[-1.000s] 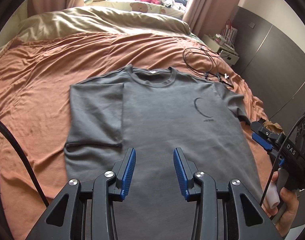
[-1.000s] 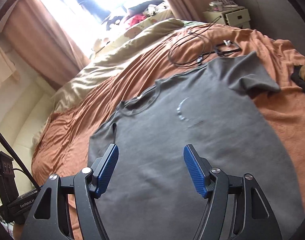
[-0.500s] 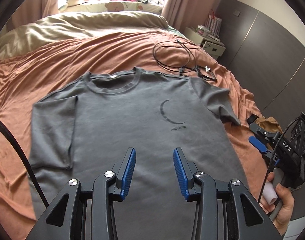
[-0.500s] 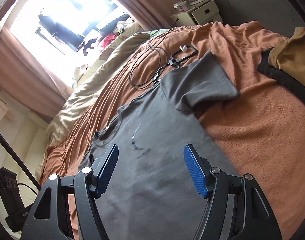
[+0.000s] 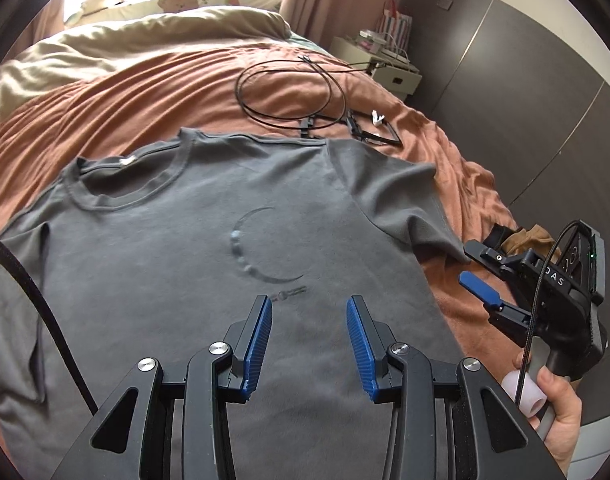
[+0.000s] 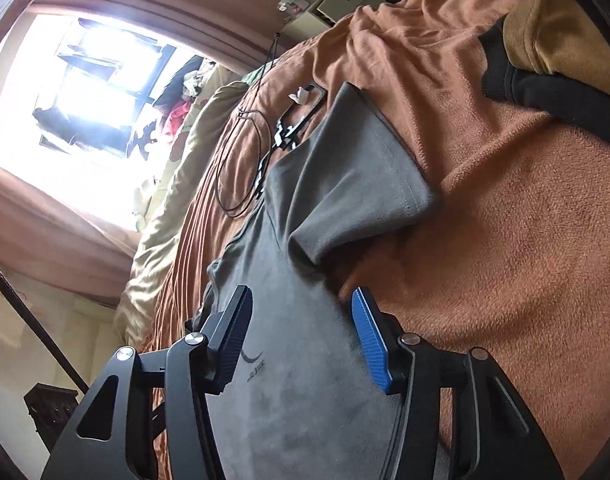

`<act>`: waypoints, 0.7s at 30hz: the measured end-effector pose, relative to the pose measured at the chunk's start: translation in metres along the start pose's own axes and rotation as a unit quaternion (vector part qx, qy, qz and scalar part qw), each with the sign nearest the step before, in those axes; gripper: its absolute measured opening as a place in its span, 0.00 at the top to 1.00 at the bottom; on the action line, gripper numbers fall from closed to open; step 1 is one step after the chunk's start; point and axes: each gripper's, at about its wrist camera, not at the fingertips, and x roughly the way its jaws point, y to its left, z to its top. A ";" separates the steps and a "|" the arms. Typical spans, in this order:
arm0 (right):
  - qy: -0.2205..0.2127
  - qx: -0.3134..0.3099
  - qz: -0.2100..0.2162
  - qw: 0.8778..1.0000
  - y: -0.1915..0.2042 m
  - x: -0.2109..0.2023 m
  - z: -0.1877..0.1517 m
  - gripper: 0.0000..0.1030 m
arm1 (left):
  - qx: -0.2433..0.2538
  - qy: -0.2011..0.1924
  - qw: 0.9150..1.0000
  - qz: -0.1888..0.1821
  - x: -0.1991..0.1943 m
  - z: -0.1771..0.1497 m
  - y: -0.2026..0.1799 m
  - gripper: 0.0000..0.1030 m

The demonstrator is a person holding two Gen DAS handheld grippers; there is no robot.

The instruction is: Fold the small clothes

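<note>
— One grey T-shirt (image 5: 193, 264) is laid flat on the orange blanket (image 5: 117, 112), collar toward the pillows, hem toward the grippers.

— And the tongs?

— The left gripper (image 5: 308, 340) is held spread above the chest print; the right gripper (image 6: 303, 336) is closing over the shirt's side edge — nothing pinched.

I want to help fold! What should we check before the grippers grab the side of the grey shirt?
1. Grey T-shirt lies flat, front up: ok.
2. Short sleeve spread out on the orange blanket: ok.
3. Left gripper empty, jaws apart: ok.
4. Right gripper straddles the shirt's side edge, closing, not pinching yet: ok.
5. Black cable clear of the shirt: cannot tell, it lies right at the shoulder.
</note>
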 end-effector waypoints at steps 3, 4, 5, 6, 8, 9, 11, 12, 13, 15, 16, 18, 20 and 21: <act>-0.003 0.003 0.003 1.000 0.000 0.012 0.009 0.53 | 0.006 -0.002 1.000 -0.004 0.017 0.007 -0.003 0.60; -0.002 -0.001 0.003 1.000 0.000 0.017 0.012 0.53 | 0.008 -0.002 1.000 -0.005 0.023 0.010 -0.004 0.61; -0.001 -0.002 -0.001 1.000 0.001 0.023 0.015 0.53 | 0.010 -0.003 1.000 -0.006 0.028 0.012 -0.005 0.61; -0.003 0.002 -0.004 1.000 0.000 0.027 0.017 0.53 | 0.011 -0.002 1.000 -0.008 0.034 0.014 -0.006 0.62; -0.007 0.008 -0.005 1.000 -0.001 0.035 0.021 0.53 | 0.016 -0.001 1.000 -0.012 0.044 0.018 -0.007 0.65; -0.008 0.009 -0.008 1.000 -0.002 0.037 0.021 0.53 | 0.020 0.000 1.000 -0.014 0.049 0.019 -0.008 0.66; -0.009 0.021 -0.012 1.000 -0.007 0.043 0.020 0.53 | 0.026 0.001 1.000 -0.017 0.058 0.021 -0.009 0.66; -0.009 0.024 -0.013 1.000 -0.008 0.047 0.021 0.56 | 0.027 0.002 0.999 -0.018 0.062 0.022 -0.009 0.66; -0.009 0.024 -0.014 1.000 -0.008 0.047 0.020 0.62 | 0.026 0.003 0.999 -0.020 0.065 0.023 -0.009 0.66; -0.018 0.029 -0.008 0.999 -0.008 0.046 0.019 0.67 | 0.024 0.006 0.999 -0.025 0.070 0.023 -0.008 0.69; -0.023 0.029 -0.008 0.999 -0.007 0.046 0.019 0.72 | 0.023 0.008 0.999 -0.027 0.072 0.023 -0.008 0.70; -0.030 0.023 -0.003 0.999 -0.007 0.039 0.016 0.82 | 0.025 0.010 0.999 -0.030 0.076 0.023 -0.008 0.71; -0.034 0.005 0.002 0.999 0.002 0.034 0.013 0.90 | 0.024 0.012 0.999 -0.033 0.076 0.021 -0.007 0.71; -0.034 -0.006 0.001 0.999 0.008 0.033 0.011 0.93 | 0.026 0.013 0.999 -0.034 0.075 0.021 -0.006 0.71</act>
